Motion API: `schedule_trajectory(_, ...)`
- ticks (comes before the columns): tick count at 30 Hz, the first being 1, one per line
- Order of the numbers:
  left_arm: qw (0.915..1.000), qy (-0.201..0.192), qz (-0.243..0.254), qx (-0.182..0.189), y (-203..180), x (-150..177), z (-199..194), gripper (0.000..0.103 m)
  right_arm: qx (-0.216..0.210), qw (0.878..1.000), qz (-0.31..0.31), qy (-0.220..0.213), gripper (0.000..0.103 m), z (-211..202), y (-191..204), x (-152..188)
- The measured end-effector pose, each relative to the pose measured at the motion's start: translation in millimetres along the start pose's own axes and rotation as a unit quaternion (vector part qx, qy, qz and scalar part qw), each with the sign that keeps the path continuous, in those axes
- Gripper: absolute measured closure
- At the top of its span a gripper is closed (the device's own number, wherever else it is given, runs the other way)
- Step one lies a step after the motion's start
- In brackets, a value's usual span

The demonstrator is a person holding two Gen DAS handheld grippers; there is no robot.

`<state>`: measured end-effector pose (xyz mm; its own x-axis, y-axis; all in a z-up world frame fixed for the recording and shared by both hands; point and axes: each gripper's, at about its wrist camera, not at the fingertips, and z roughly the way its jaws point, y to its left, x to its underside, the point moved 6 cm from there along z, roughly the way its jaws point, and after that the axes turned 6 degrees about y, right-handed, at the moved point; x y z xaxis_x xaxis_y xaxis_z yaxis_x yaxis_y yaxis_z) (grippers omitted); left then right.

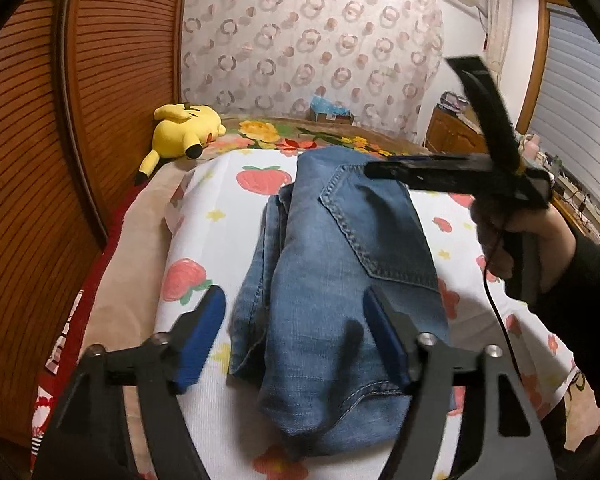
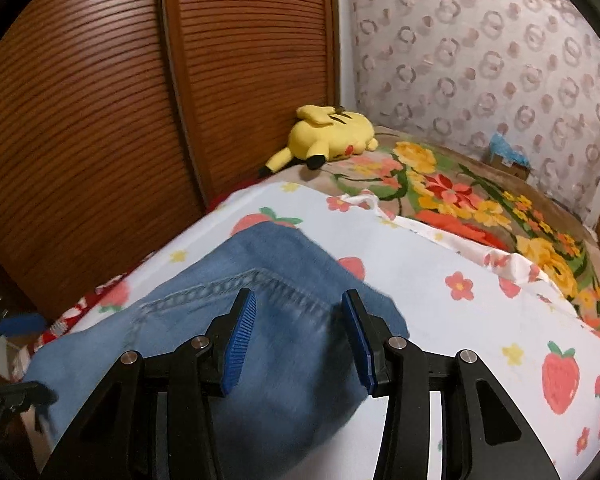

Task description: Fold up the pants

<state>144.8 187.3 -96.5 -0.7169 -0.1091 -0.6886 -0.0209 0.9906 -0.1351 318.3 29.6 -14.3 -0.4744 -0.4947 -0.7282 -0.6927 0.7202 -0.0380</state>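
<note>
Folded jeans [image 1: 340, 280] lie on the strawberry sheet [image 1: 204, 216]; your left claw [image 1: 296, 336] and right claw [image 2: 298, 336] hover above, both spread apart, empty.

Left gripper [image 1: 294, 336] gapes wide at lower frame; right gripper [image 2: 298, 338], hand-held, stands parted at lower centre.
</note>
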Motion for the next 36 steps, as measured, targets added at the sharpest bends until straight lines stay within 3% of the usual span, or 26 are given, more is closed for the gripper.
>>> schedule_trajectory(7, 0.9997, 0.023, 0.003, -0.010, 6, 4, 15, 0.030, -0.002, 1.000, -0.005, 0.011, 0.050, 0, -9, 23)
schedule_trajectory(16, 0.9972, 0.071, -0.019, 0.008, 19, 14, 45, 0.030, -0.005, 1.000, 0.004, 0.025, 0.032, 8, -34, 9)
schedule_trajectory(24, 0.9933, 0.089, -0.057, 0.047, 26, 22, 58, 0.030, -0.037, 0.997, 0.006, 0.062, 0.021, 47, -50, -4)
schedule_trajectory(29, 0.9929, 0.088, -0.061, 0.051, 24, 23, 57, 0.030, -0.085, 0.993, 0.023, 0.079, 0.019, 69, -57, 0)
schedule_trajectory(34, 0.9908, 0.090, -0.069, 0.074, 15, 25, 53, 0.057, -0.119, 0.989, 0.038, 0.077, 0.019, 81, -63, 0)
schedule_trajectory(36, 0.9913, 0.089, -0.063, 0.074, 11, 23, 52, 0.066, -0.124, 0.989, 0.034, 0.074, 0.024, 84, -63, 0)
